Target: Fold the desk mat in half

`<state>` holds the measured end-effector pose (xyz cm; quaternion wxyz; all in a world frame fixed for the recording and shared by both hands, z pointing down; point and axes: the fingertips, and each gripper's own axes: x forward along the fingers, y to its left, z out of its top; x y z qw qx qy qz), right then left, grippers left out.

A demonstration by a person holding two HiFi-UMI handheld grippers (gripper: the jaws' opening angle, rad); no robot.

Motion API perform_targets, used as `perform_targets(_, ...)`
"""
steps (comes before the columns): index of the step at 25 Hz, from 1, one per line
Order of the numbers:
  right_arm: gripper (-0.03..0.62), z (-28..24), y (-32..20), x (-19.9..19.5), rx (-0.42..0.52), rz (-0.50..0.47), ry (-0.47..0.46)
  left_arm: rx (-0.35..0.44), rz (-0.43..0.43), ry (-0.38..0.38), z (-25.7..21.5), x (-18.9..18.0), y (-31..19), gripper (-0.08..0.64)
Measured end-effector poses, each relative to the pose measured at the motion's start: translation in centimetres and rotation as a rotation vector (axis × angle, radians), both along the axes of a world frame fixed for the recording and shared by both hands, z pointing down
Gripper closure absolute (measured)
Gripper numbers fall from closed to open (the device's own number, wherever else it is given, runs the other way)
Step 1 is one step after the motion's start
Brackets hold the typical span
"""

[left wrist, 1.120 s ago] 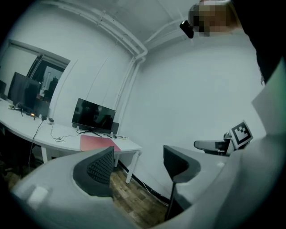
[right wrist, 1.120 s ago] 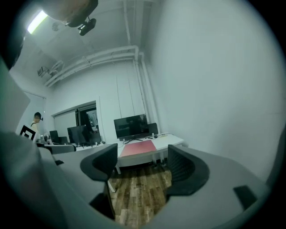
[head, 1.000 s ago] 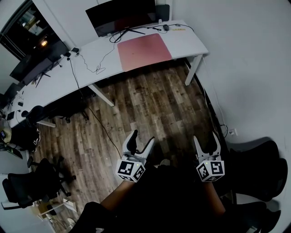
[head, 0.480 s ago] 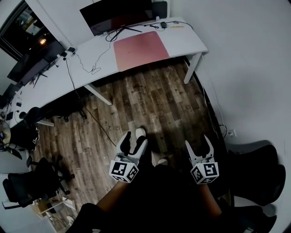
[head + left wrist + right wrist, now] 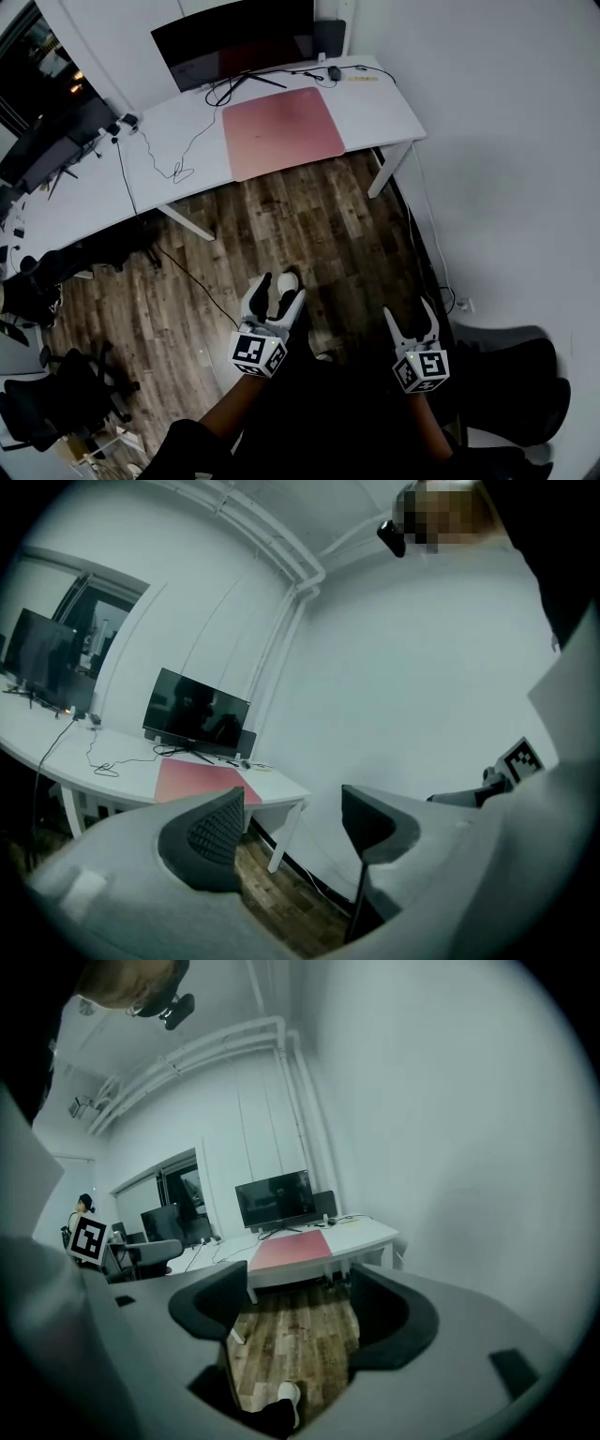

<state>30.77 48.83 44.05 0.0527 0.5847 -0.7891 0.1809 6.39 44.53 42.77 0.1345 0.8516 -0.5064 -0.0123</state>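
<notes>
A pink desk mat (image 5: 281, 131) lies flat and unfolded on a long white desk (image 5: 141, 178) at the far side of the room, in front of a dark monitor (image 5: 234, 39). It also shows far off as the pink mat (image 5: 197, 780) in the left gripper view and as the mat (image 5: 291, 1250) in the right gripper view. Both grippers hang well short of the desk, over the wood floor. My left gripper (image 5: 273, 292) is open with nothing between its jaws. My right gripper (image 5: 410, 322) is open and empty too.
Black cables (image 5: 178, 150) trail across the desk left of the mat. A white desk leg (image 5: 386, 169) stands near the right wall. Black office chairs (image 5: 56, 403) sit at the lower left, and another black chair (image 5: 511, 375) is at my right. A white shoe (image 5: 287, 283) shows beside the left gripper.
The desk and mat have drawn nearer and lower in the head view. Both grippers have stayed open and low in front of me, shifting slightly left.
</notes>
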Motion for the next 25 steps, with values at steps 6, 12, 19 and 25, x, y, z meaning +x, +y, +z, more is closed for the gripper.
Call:
perform_targets(6,0.262,-1.3,-10.4,-2.4,-0.001,0.008,0.017,-0.026,0.018,0.029,-0.3,-1.9,-9.8,0.236)
perform_targets(12,0.262,-1.1,-20.2,-6.6,-0.060,-0.023,0.012,-0.044,0.017,-0.013,-0.8,-5.8,-17.5,0.236)
perform_targets(19,0.262,-1.2,-31.1,-14.2,-0.070,-0.146,0.073,-0.068,-0.067,0.087,-1.0,-13.0,-26.1,0.236)
perform_targets(25,0.262,-2.3,-36.2,-19.9,-0.062,-0.207,0.091,-0.044,-0.070,0.090,-1.4,-17.5,-31.0,0.236)
